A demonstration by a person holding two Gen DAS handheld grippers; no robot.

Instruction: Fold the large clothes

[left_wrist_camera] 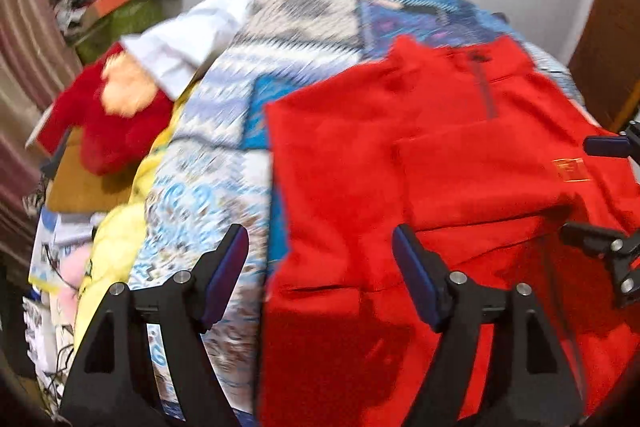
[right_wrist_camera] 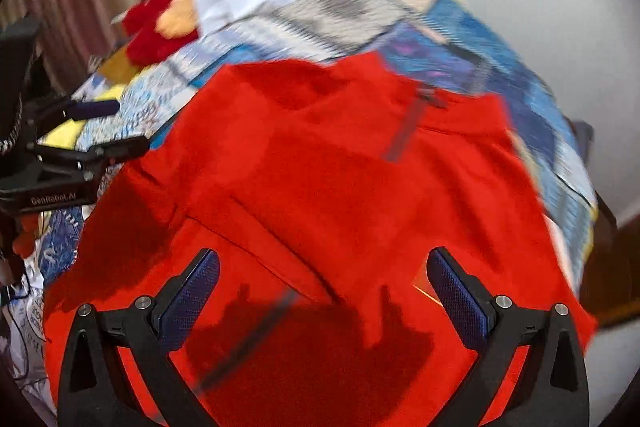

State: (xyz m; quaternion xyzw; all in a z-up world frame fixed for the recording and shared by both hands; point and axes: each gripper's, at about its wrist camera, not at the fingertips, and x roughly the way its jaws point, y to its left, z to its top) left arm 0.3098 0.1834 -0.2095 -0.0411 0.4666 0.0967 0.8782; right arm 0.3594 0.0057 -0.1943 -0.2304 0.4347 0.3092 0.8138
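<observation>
A large red garment [left_wrist_camera: 420, 187] with a short dark zipper at the collar lies spread on a patterned blue and white bedspread [left_wrist_camera: 224, 163]. Its sleeves are folded in over the body. It fills the right wrist view [right_wrist_camera: 340, 195]. My left gripper [left_wrist_camera: 320, 239] is open and empty, above the garment's left edge. My right gripper [right_wrist_camera: 324, 263] is open and empty, above the garment's lower part. The right gripper also shows at the right edge of the left wrist view [left_wrist_camera: 600, 187]. The left gripper shows at the left edge of the right wrist view [right_wrist_camera: 116, 127].
A red plush toy [left_wrist_camera: 108, 111] and a white cloth [left_wrist_camera: 188, 43] lie at the bed's far left. A heap of things with a green bag [left_wrist_camera: 120, 11] stands by a striped curtain [left_wrist_camera: 28, 39]. A yellow blanket [left_wrist_camera: 120, 227] and papers lie left. A wooden door [left_wrist_camera: 608, 47] is right.
</observation>
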